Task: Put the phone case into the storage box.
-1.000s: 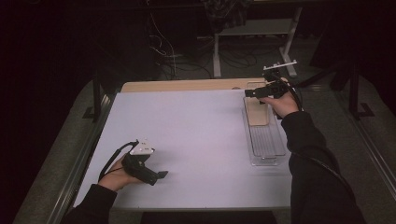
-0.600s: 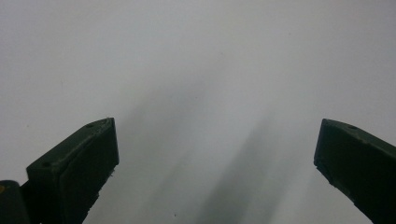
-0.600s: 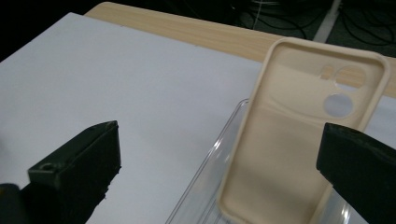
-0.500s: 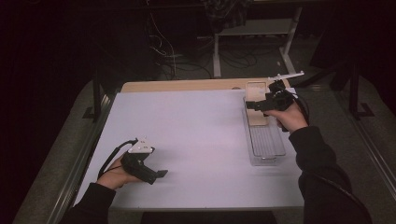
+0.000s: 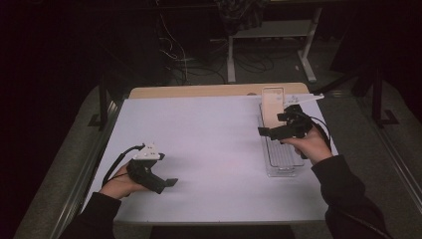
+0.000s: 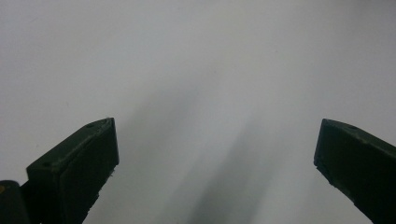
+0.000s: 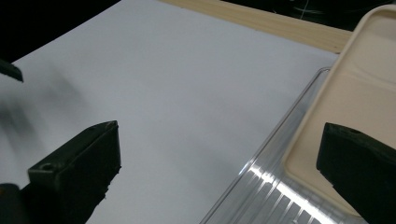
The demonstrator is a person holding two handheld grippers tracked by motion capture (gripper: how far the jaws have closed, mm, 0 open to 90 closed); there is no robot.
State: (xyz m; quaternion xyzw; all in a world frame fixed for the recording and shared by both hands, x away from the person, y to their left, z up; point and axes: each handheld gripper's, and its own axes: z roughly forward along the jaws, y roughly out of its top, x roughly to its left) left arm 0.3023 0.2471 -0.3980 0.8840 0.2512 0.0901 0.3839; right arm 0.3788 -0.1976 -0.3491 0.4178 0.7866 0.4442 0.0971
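White sheeting is covering most of the bench (image 5: pixel 214 149), leaving a strip of pale wood (image 5: pixel 199 91) showing along the far edge; beyond it, a dark floor with loose cables (image 5: pixel 184 64) and a metal frame (image 5: pixel 268 45) is lying in shadow. Along the right side of the bench a long clear plastic tray (image 5: pixel 284 164) is sitting lengthwise, its ribbed wall catching the light in the right gripper view (image 7: pixel 275 186); a beige flat piece (image 5: pixel 271 107) with rounded corners is resting in its far end, and in the right gripper view this piece (image 7: pixel 345 107) is lying inside the tray's rim. The person's right hand (image 5: pixel 311 144) is holding the right gripper (image 5: pixel 271 132) over the tray, about midway along it and angled toward the bench's middle; its fingers (image 7: pixel 79 163) are standing wide apart with nothing between them, one over the white sheet and the other over the beige piece. The left hand (image 5: pixel 117 184) is holding the left gripper (image 5: pixel 166 183) low over the near-left part of the bench, well apart from the tray; its fingers (image 6: pixel 79 158) are likewise spread wide and holding nothing, with bare white surface and soft shadows beneath them; a black cable (image 5: pixel 117 162) is looping back from it toward the sleeve.
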